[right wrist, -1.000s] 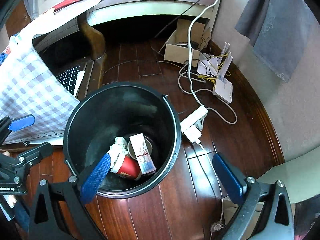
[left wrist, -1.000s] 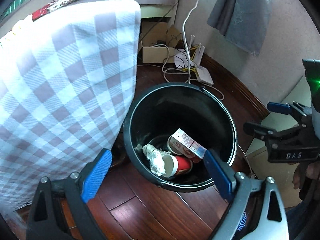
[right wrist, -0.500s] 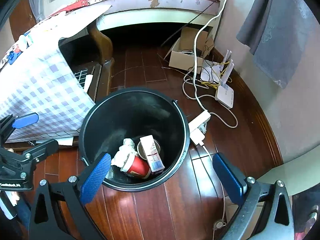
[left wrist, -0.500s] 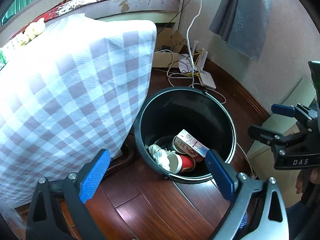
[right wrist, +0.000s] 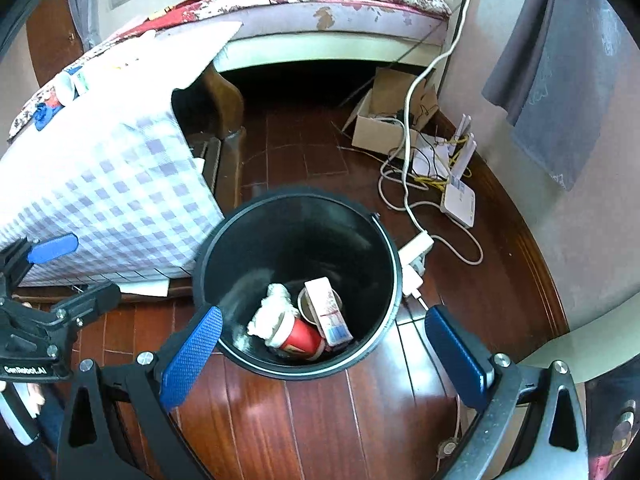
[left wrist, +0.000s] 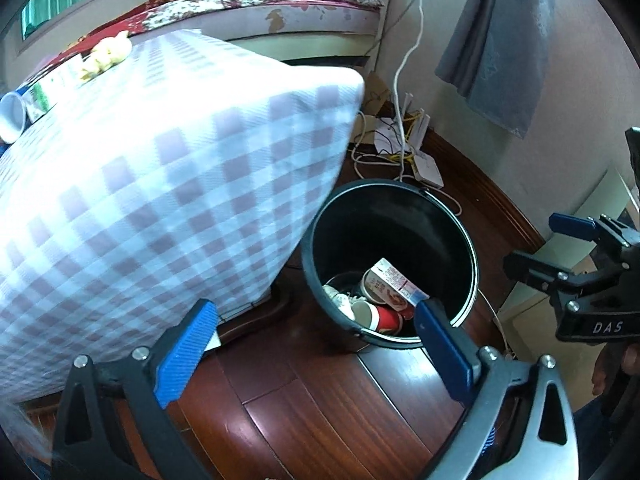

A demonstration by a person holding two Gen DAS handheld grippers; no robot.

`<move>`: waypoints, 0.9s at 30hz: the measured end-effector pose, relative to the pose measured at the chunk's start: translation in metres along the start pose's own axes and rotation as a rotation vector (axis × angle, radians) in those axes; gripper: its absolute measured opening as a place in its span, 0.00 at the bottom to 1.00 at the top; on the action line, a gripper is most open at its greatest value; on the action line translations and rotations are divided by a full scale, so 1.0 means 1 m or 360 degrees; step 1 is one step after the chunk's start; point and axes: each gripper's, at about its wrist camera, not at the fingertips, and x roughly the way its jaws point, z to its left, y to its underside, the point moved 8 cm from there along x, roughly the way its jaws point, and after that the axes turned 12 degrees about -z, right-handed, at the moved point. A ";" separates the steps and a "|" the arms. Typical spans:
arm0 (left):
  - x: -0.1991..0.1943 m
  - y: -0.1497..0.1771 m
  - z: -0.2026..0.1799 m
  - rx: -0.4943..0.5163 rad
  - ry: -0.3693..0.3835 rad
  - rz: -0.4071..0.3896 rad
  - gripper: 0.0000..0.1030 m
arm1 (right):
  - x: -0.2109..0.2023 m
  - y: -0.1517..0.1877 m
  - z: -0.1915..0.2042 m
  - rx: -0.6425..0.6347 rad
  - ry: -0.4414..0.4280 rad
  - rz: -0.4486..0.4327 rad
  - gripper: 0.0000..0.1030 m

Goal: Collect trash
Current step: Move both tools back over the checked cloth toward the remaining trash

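Observation:
A black round bin stands on the wood floor. Inside lie a red paper cup, a small carton and crumpled white tissue. My left gripper is open and empty, above and short of the bin; it also shows in the right wrist view. My right gripper is open and empty above the bin's near rim; it also shows in the left wrist view.
A table with a purple checked cloth stands left of the bin, with small items on top. Cables, a white router, a power strip and a cardboard box lie behind. A bed is beyond.
Both grippers have drawn up and back from the bin, which looks smaller. More of the tabletop and bed shows. The trash in the bin has not moved.

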 end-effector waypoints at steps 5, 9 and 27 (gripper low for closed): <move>-0.014 -0.006 0.012 -0.0029 -0.0033 -0.0036 0.97 | -0.004 -0.012 0.017 -0.0018 -0.0025 -0.0046 0.99; -0.029 -0.014 0.028 -0.0068 -0.0062 -0.0083 0.97 | -0.009 -0.020 0.028 -0.0027 -0.0046 -0.0076 0.99; -0.068 -0.013 0.091 -0.0209 -0.0210 -0.0189 0.97 | -0.025 -0.048 0.096 -0.0129 -0.0175 -0.0229 0.99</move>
